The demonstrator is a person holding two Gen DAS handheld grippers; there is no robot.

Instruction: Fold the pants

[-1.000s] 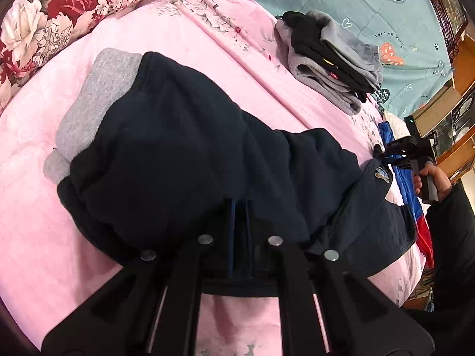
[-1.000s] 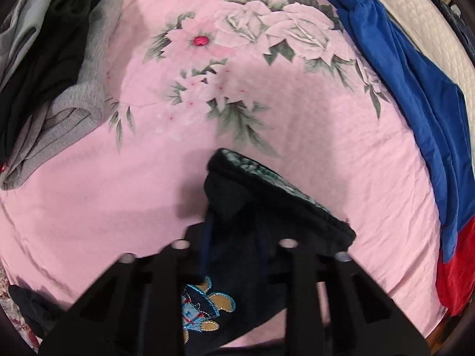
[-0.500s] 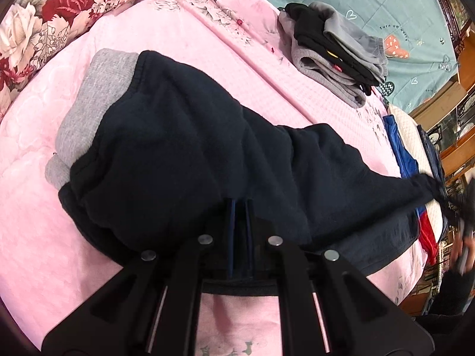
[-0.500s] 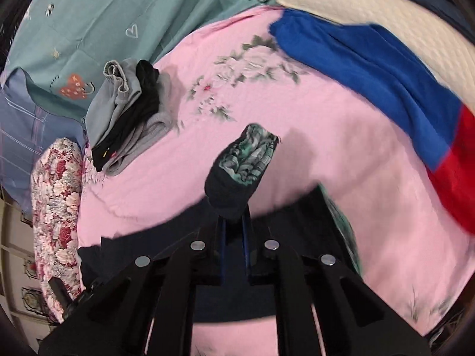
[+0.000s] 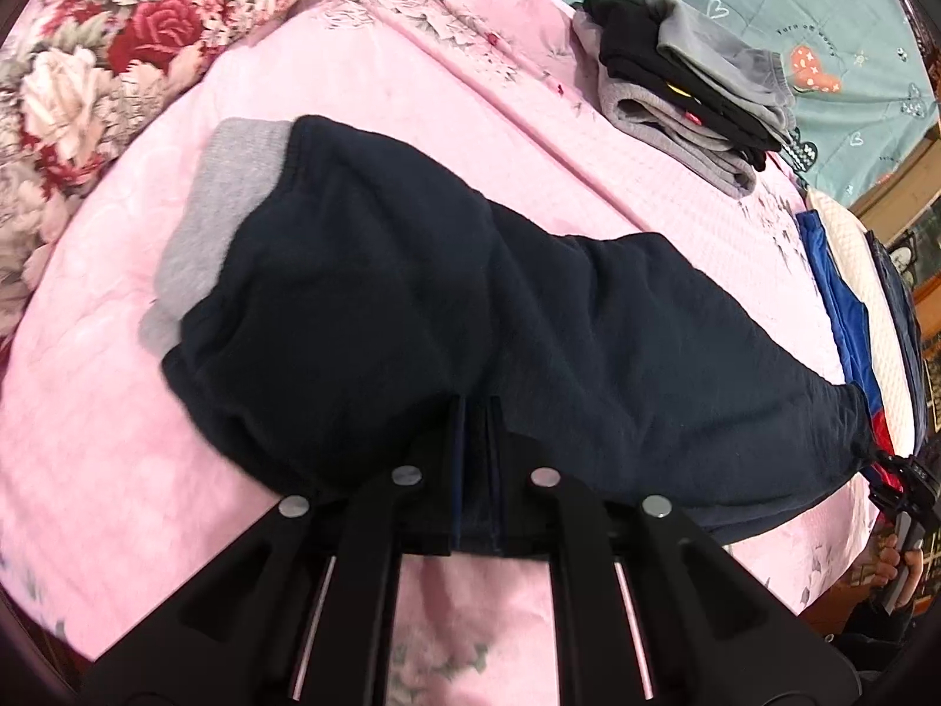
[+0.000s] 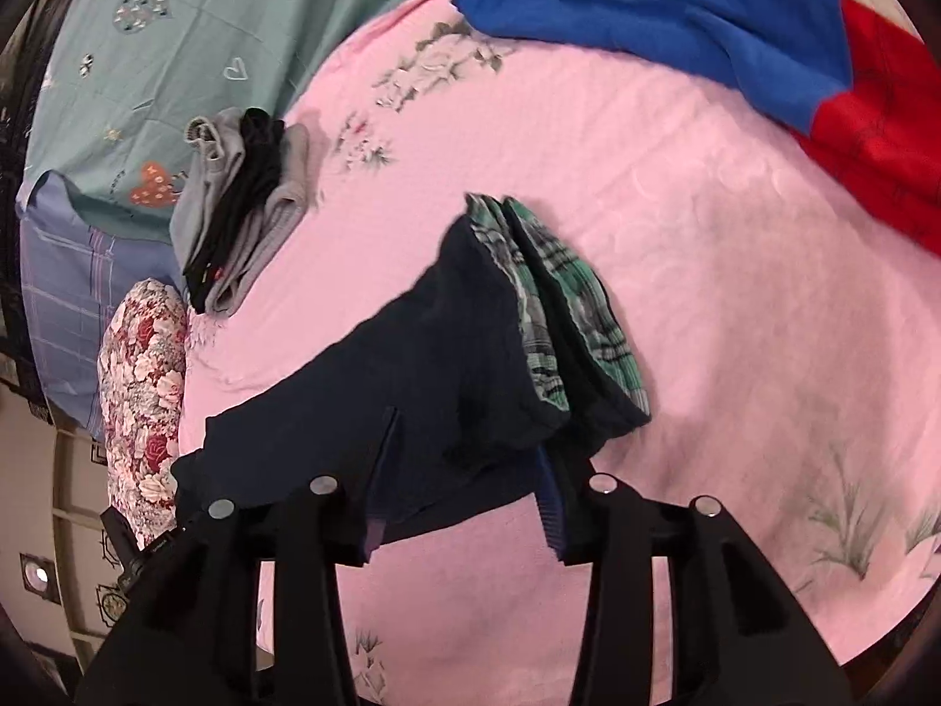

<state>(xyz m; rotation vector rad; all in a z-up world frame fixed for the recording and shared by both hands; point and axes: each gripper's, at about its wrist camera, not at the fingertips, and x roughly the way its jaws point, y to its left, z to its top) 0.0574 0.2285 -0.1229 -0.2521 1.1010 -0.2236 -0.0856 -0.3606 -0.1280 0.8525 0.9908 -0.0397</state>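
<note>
Dark navy pants [image 5: 470, 294] with grey cuffs [image 5: 229, 200] lie stretched out across the pink bedsheet [image 5: 411, 88]. My left gripper [image 5: 474, 429] is shut on the near edge of the pants by the cuff end. In the right wrist view the waistband end [image 6: 470, 353] shows its green plaid lining [image 6: 564, 317]. My right gripper [image 6: 464, 447] is open, its fingers wide apart with the fabric lying loose between them. From the left wrist view, the right gripper [image 5: 903, 488] sits at the far waistband end, held by a hand [image 5: 894, 565].
A stack of folded grey and black clothes [image 5: 688, 94] [image 6: 241, 217] rests at the back of the bed. A blue and red garment [image 6: 735, 41] lies along the right side. A floral quilt [image 5: 117, 41] and a teal sheet [image 5: 794, 0] border the pink sheet.
The right gripper carried the waistband end outward, pulling the pants straight, then opened and let the fabric drop. The left gripper stayed shut on the pants in place.
</note>
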